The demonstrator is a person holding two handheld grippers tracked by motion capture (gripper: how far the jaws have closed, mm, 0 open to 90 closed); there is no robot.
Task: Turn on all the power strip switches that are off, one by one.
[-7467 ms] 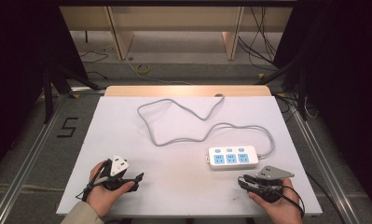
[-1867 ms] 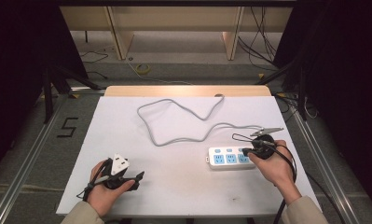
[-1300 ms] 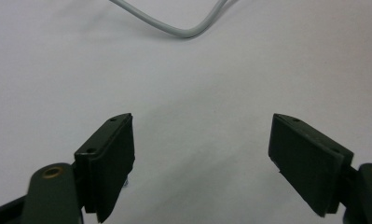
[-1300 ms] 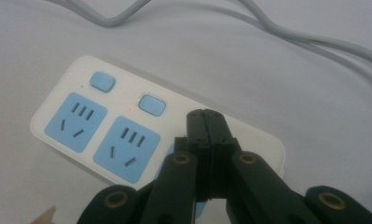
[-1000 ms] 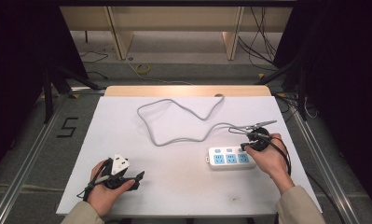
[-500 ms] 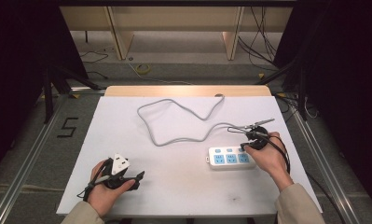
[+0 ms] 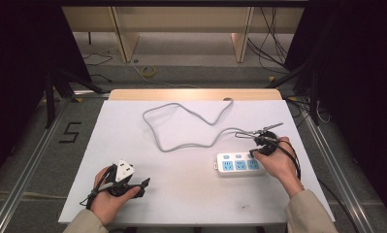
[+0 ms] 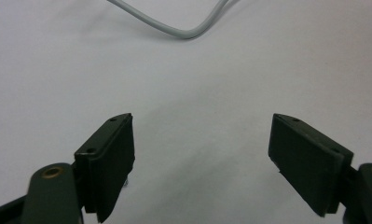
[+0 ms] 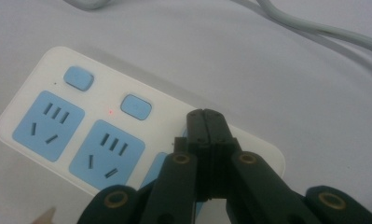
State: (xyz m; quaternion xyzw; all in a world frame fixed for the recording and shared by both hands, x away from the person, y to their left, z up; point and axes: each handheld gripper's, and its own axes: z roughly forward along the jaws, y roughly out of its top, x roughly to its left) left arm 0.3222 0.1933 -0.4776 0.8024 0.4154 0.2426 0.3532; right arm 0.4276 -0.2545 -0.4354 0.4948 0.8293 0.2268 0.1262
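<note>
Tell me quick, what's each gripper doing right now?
Left gripper: open, holding nothing.
Right gripper: shut, empty, tips over the power strip.

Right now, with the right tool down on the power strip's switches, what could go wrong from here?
The shut right tool sits over the third switch of the power strip; its tip may slide off and miss the switch. The strip lies loose on the table, so a push could shove it. The open left tool rests apart, steadying nothing.
</note>
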